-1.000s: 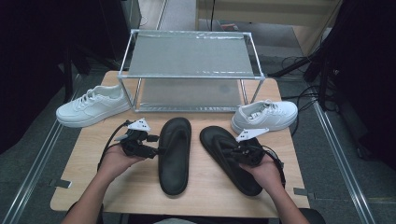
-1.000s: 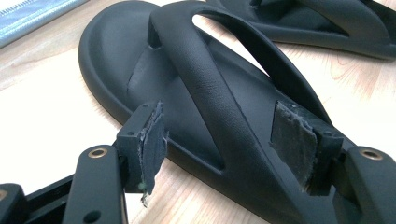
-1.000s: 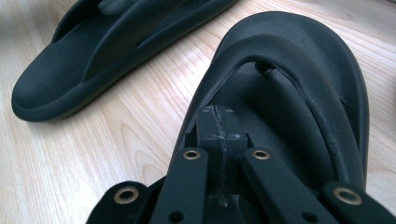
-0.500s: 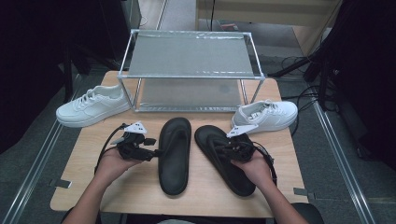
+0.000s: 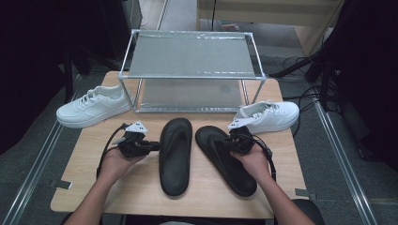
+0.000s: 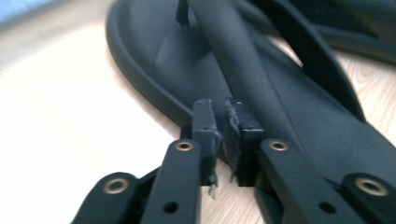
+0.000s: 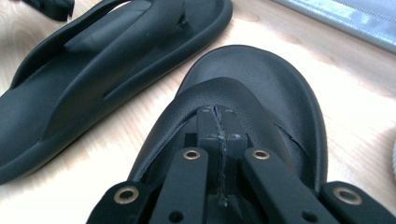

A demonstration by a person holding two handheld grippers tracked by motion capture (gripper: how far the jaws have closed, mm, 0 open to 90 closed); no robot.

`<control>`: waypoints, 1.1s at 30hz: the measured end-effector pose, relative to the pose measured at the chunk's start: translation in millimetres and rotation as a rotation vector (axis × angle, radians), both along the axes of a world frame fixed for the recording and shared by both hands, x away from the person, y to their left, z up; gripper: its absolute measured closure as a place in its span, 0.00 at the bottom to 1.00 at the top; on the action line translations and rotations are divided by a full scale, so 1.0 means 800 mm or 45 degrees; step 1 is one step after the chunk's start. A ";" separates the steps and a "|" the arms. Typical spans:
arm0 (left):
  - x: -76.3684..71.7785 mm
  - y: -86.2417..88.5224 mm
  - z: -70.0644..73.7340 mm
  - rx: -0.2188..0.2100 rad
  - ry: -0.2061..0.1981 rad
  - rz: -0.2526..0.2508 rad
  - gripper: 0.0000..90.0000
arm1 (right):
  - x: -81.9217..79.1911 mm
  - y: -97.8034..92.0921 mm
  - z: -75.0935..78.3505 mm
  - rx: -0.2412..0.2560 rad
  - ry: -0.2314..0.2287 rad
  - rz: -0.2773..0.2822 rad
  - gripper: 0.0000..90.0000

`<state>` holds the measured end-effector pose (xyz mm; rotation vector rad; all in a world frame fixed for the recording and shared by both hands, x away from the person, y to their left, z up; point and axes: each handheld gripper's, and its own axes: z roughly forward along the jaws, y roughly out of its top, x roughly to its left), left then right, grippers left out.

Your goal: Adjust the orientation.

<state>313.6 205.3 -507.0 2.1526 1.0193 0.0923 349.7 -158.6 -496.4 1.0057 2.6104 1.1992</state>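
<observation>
Left tool point(image 5: 152, 146) nearly together at left sandal point(image 5: 175, 154) edge, not gripping; right tool point(image 5: 228, 140) pressed together at strap of right sandal point(image 5: 225, 158), grip on strap unclear. Both sandals flat on surface point(image 5: 94, 187) before rack point(image 5: 190, 70). Risk: strap slipping free on lift from shallow bite

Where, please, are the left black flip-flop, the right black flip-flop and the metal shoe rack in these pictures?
Left black flip-flop point(image 5: 175, 159): high view, on the middle of its footbed.
Right black flip-flop point(image 5: 233, 171): high view, on the heel half of its footbed.
Metal shoe rack point(image 5: 190, 55): high view, on its top shelf.
</observation>
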 end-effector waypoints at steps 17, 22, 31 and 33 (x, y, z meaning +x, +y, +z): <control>0.000 -0.013 -0.006 0.013 0.003 -0.013 1.00 | 0.024 0.009 -0.003 0.011 -0.029 -0.058 1.00; -0.004 -0.025 -0.007 0.019 -0.007 -0.050 0.99 | 0.029 0.010 -0.004 0.026 -0.025 -0.070 1.00; -0.013 -0.055 -0.007 0.011 -0.010 -0.132 0.98 | 0.029 0.007 -0.003 0.033 -0.021 -0.074 1.00; -0.014 -0.059 -0.008 0.005 -0.009 -0.149 0.97 | 0.029 0.007 -0.004 0.036 -0.021 -0.074 1.00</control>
